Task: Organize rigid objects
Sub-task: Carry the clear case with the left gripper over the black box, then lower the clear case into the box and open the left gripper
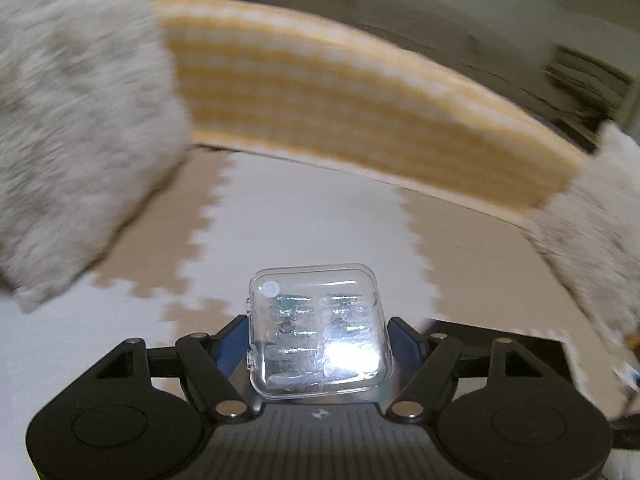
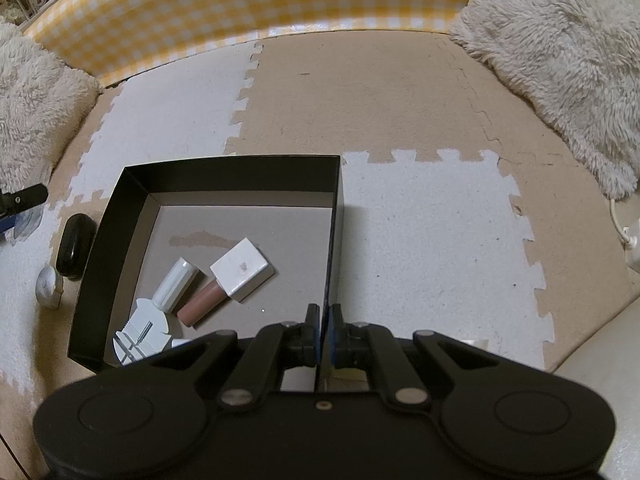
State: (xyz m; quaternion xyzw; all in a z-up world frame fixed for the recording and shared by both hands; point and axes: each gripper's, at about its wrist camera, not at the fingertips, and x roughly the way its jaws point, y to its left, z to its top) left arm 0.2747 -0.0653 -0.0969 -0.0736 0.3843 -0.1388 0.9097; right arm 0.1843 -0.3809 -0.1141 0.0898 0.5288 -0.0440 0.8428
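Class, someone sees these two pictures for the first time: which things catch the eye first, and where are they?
The clear case gleams between the left gripper's fingers, held above the floor mat. In the right view, the black box sits on the mat with a white block and tubes inside; the right gripper pinches its right wall.

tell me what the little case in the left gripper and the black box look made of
The little case looks like clear hard plastic, glossy: you can see its contents through it and it throws a bright glare. The black box looks like cardboard, matte black outside with a plain grey inner floor and thin, sharply folded walls; probably paperboard.
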